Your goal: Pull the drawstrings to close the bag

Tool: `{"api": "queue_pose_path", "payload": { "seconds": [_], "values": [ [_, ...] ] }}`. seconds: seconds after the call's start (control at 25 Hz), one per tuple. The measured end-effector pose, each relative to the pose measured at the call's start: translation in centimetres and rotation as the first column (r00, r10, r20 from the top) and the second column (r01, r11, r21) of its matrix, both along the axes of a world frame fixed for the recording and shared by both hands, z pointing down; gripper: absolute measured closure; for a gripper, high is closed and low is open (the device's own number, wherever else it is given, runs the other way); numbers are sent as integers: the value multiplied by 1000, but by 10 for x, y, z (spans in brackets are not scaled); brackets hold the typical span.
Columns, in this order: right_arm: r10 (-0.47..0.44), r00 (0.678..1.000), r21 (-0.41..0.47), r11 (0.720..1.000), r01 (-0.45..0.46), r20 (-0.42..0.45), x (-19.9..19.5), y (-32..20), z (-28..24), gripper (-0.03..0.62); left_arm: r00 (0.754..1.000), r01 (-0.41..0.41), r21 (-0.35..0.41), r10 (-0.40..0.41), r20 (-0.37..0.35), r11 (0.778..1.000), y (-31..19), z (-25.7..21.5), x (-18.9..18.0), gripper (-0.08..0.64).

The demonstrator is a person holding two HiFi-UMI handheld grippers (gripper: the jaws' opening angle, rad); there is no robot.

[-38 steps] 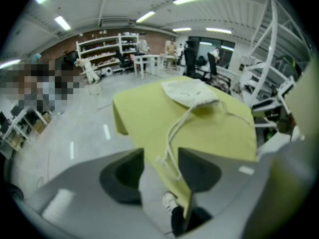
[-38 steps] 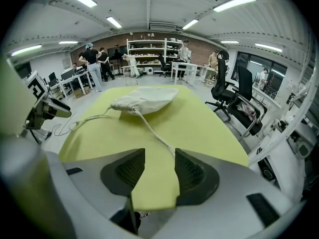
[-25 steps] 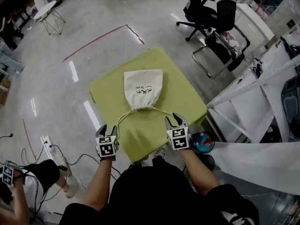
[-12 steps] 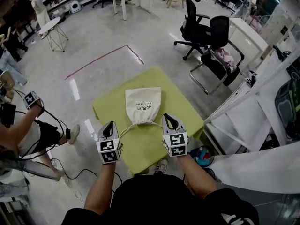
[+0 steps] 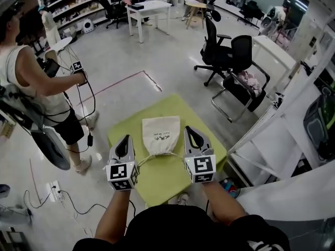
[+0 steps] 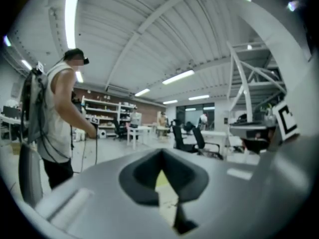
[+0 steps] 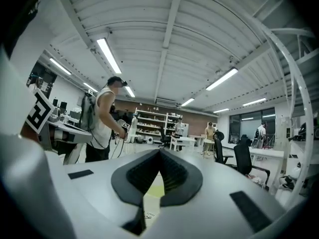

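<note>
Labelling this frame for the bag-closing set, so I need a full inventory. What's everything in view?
table: 1, yellow-green top, centre, in front of the person
drawstring bag: 1, cream, lying on the table, mouth toward the person
drawstring: 1, white, curving out from the bag's mouth
office chairs: 2, black, right of and beyond the table
desk: 1, white, far back
tape line: 1, red, on the floor beyond the table
bystander: 1, white sleeveless top, standing at left
left tool: 1, grey, over the table's near left, shut, nothing seen between its jaws
right tool: 1, grey, over the table's near right, jaws just closed, nothing seen between them
</note>
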State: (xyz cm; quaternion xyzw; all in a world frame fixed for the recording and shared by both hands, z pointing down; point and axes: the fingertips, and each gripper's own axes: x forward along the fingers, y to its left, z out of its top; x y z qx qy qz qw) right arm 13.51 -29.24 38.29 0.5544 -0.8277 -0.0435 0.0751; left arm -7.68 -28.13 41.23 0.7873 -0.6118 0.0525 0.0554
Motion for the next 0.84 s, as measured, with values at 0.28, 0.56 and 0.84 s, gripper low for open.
{"api": "queue_pose_path", "payload": {
  "seconds": [0.28, 0.56, 0.84],
  "values": [
    [-10, 999, 94, 996, 6, 46, -2, 0, -38, 586, 999, -29, 116, 24, 45, 993, -1, -41, 8, 553],
    [2, 999, 111, 994, -7, 44, 0, -1, -41, 586, 999, -22, 115, 17, 44, 993, 2, -40, 11, 553],
    [-9, 998, 134, 991, 0, 68, -2, 1, -45, 586, 999, -17, 118, 13, 32, 993, 0, -40, 16, 552]
  ]
}}
